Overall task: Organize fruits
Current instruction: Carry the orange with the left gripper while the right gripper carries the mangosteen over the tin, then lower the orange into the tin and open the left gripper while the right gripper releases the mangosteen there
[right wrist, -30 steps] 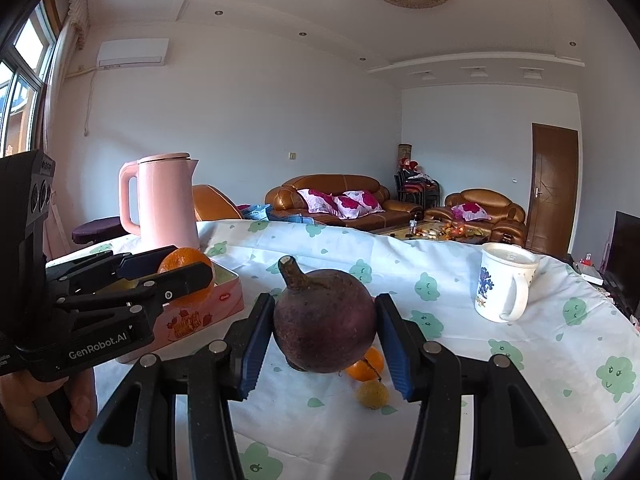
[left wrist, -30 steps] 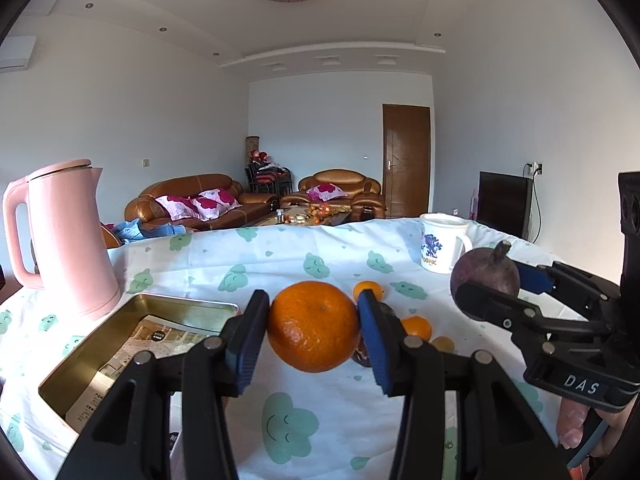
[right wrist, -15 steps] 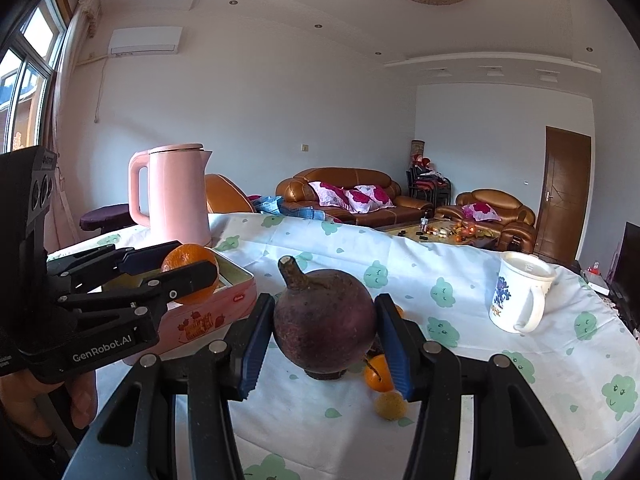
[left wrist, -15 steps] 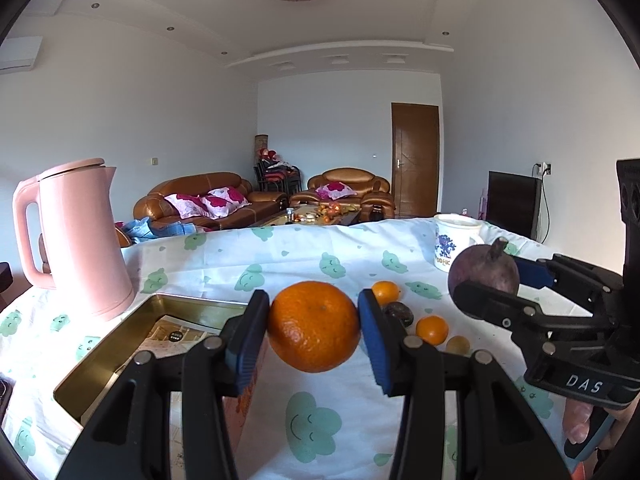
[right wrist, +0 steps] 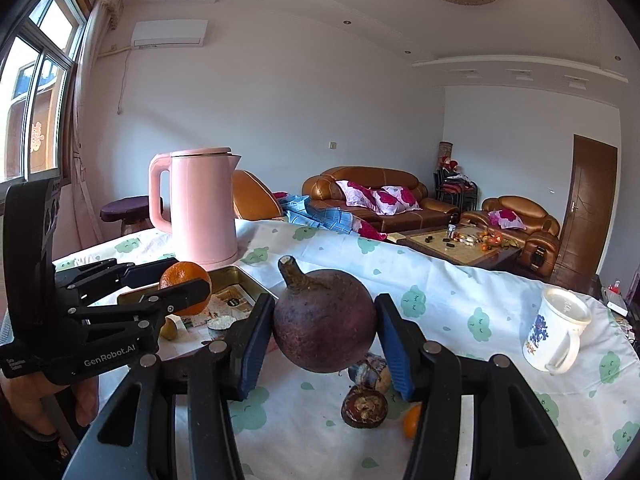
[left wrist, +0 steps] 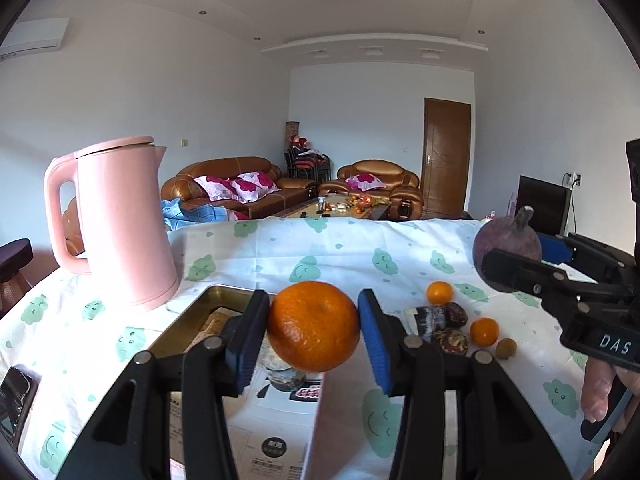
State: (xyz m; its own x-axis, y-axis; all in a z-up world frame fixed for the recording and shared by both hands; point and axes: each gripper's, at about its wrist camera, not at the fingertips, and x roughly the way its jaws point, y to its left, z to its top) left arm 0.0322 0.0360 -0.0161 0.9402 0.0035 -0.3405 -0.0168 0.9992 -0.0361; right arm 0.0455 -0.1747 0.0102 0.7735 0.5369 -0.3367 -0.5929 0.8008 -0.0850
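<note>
My left gripper (left wrist: 314,330) is shut on an orange (left wrist: 314,326) and holds it above the near right corner of an open metal tin (left wrist: 212,294). My right gripper (right wrist: 324,330) is shut on a dark purple mangosteen (right wrist: 324,324) and holds it above the table, to the right of the tin. The tin (right wrist: 236,276) has printed paper and small fruits inside. Several loose fruits lie on the cloth right of the tin: small oranges (left wrist: 440,293), dark mangosteens (left wrist: 454,340) and a longan (left wrist: 506,348).
A pink kettle (left wrist: 120,224) stands behind the tin at the left. A white mug (right wrist: 560,336) stands at the right of the table. A phone (left wrist: 14,396) lies at the table's left edge. The cloth has green cloud prints.
Both grippers have swung left toward the tin and kettle. The orange now hangs over the tin's corner. Both fruits stay gripped.
</note>
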